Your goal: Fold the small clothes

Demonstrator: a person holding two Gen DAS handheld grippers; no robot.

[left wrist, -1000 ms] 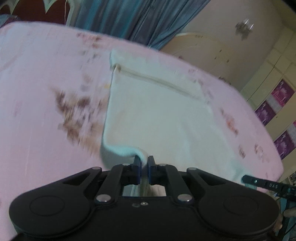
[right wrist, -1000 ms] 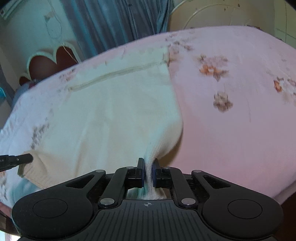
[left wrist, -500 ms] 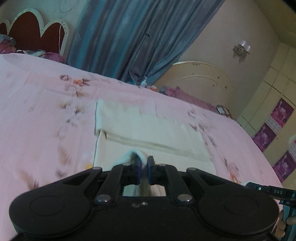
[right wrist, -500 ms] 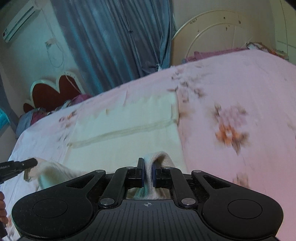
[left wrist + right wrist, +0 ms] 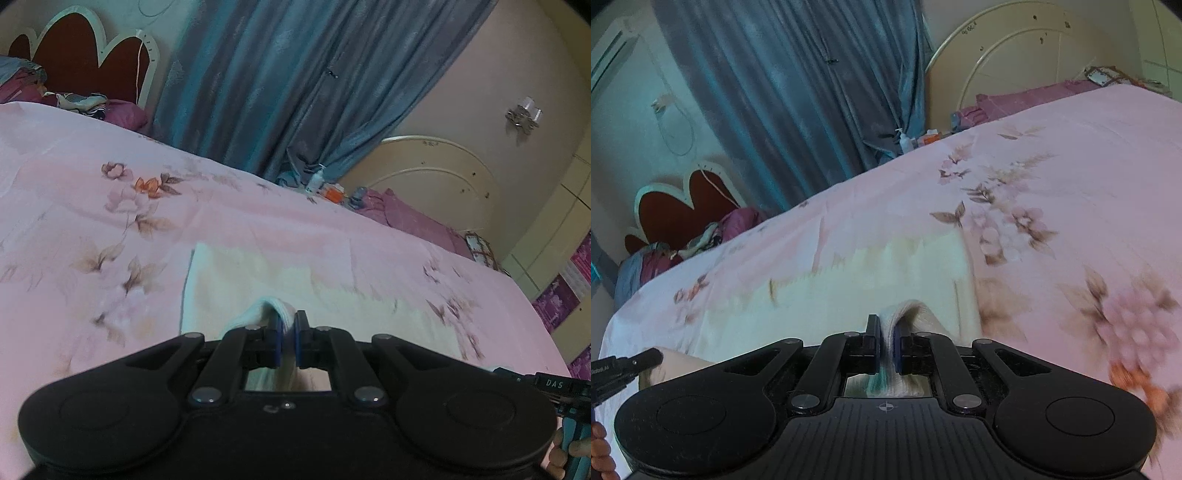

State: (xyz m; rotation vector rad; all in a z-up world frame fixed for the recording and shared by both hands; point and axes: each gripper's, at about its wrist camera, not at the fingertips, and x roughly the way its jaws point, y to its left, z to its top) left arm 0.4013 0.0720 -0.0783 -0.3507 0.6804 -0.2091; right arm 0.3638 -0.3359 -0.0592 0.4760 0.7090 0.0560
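A cream knitted garment [image 5: 236,284] lies on the pink floral bedsheet [image 5: 92,206]. My left gripper [image 5: 287,325] is shut on the garment's ribbed near edge, which bunches up between the blue pads. In the right wrist view the same garment [image 5: 849,280] spreads ahead, and my right gripper [image 5: 885,328] is shut on a fold of its hem. Both held edges hang over the part of the garment that lies flat. The tip of the other gripper [image 5: 631,363] shows at the left edge, with a hand below it.
The bed's far edge runs below a blue curtain [image 5: 295,85]. A red scalloped headboard [image 5: 85,62] with piled clothes stands at the far left. A cream arched headboard [image 5: 432,177], a bottle [image 5: 316,181] and purple bedding sit at the far right.
Both grippers have carried the garment's near hem forward over its body toward the far edge. The stretch of cream cloth showing ahead of the fingers is now much shorter.
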